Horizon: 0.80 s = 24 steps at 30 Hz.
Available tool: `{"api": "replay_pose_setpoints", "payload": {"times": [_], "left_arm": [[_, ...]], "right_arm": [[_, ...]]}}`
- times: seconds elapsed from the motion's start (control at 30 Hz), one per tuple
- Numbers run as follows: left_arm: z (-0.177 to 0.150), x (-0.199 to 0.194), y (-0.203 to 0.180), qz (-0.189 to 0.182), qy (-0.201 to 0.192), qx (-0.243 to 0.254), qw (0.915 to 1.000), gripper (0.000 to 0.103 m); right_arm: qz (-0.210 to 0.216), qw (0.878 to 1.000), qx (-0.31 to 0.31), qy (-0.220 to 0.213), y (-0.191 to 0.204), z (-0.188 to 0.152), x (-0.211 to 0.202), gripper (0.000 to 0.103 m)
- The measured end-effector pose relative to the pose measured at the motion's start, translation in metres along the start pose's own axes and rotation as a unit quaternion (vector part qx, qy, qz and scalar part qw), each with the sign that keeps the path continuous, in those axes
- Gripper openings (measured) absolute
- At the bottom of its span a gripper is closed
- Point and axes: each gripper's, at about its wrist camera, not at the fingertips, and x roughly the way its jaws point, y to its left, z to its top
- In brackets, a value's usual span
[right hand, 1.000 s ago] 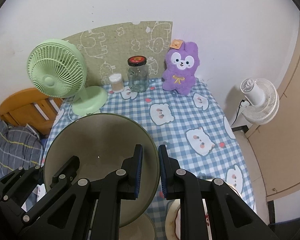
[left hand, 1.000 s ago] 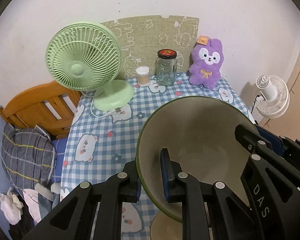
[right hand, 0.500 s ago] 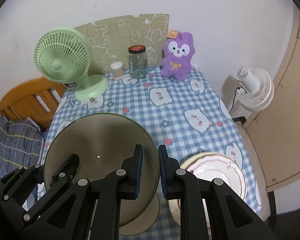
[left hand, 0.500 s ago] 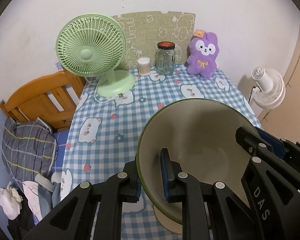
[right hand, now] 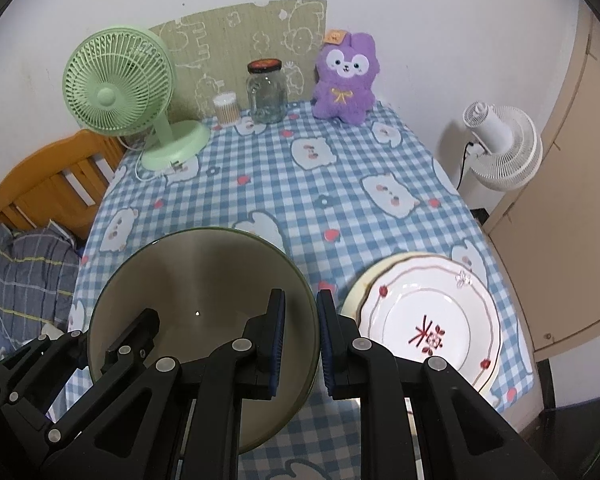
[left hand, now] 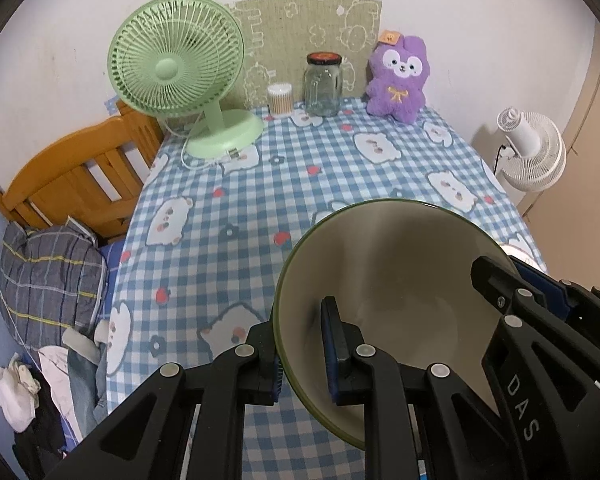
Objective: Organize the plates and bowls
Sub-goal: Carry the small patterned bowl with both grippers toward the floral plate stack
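Observation:
A large bowl (left hand: 400,280), cream inside with a dark green rim, hangs tilted over the near part of the checked table. My left gripper (left hand: 304,356) is shut on its left rim, one pad inside and one outside. My right gripper (right hand: 300,336) is shut on the opposite rim; it also shows in the left wrist view as the right gripper (left hand: 500,292). The bowl (right hand: 188,300) fills the lower left of the right wrist view, with the left gripper (right hand: 128,344) at its far edge. Just right of the bowl, a white plate with a red character (right hand: 432,328) lies on a cream plate (right hand: 364,280).
At the back of the blue checked tablecloth (left hand: 300,184) stand a green desk fan (left hand: 180,64), a cotton-swab pot (left hand: 280,98), a glass jar (left hand: 324,84) and a purple plush rabbit (left hand: 398,80). A wooden bed frame (left hand: 72,184) lies left; a white floor fan (right hand: 500,148) stands right.
Both grippers, still clamping the bowl, have drawn back from the wall toward the table's near end. The stacked plates came into the right wrist view; the cream shape seen under the bowl is gone.

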Motion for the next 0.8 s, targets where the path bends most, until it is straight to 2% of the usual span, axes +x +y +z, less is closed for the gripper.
{"api": "replay_pose_setpoints", "payload": {"times": [0.33, 0.8], "left_arm": [[-0.016, 0.016, -0.004, -0.001, 0.024, 0.006, 0.9997, 0.014], [-0.028, 0.039, -0.003, -0.004, 0.054, 0.001, 0.9985, 0.014]], "right_arm": [[0.001, 1.000, 0.008, 0.019, -0.005, -0.018, 0.017, 0.020], [-0.003, 0.999, 0.009, 0.048, -0.003, -0.026, 0.040, 0.020]]}}
